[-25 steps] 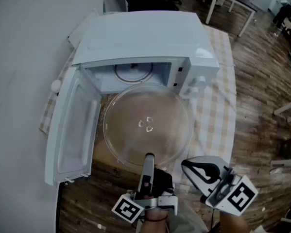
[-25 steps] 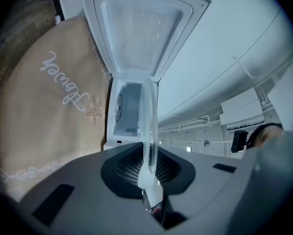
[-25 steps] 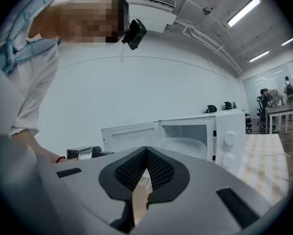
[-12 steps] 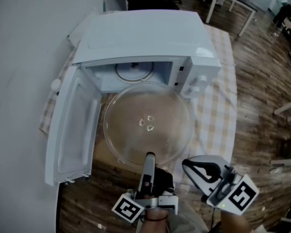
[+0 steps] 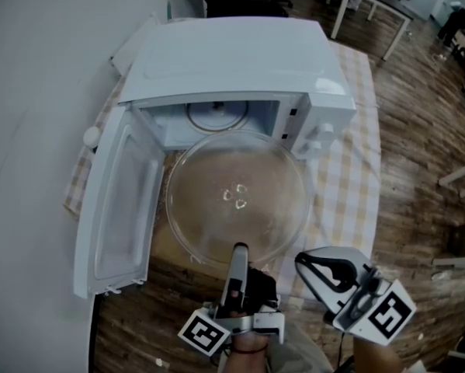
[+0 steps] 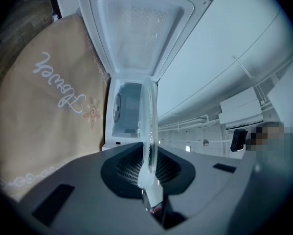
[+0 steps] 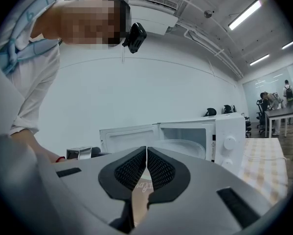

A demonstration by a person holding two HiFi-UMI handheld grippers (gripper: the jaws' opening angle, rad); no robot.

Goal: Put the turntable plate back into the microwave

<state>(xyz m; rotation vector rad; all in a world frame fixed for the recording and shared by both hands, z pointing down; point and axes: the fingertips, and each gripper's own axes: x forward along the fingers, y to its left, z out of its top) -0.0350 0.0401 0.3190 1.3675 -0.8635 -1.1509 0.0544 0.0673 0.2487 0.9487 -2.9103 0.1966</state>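
Between the closed fingers of the left gripper [image 6: 147,174] sits the near rim of the glass turntable plate [image 5: 236,196], pinched edge-on with the pads pressed to both faces. From that grip the plate reaches out roughly level over a tan placemat [image 6: 48,97] with script lettering. Its far edge lies right at the mouth of the microwave [image 5: 232,53], and most of the disc is outside the cavity. Inside, the roller ring [image 5: 216,115] lies bare on the oven floor. The microwave's door [image 5: 116,200] is swung fully open to the left, its inner panel facing up.

The right gripper [image 7: 146,156] has its fingers pressed together with nothing between them. It hangs just right of the left one, near the plate's near edge but clear of the glass.

Under the microwave lies a checked tablecloth [image 5: 348,177], spread over a dark wooden table [image 5: 139,317]. Beyond the table are wood flooring and office desks.
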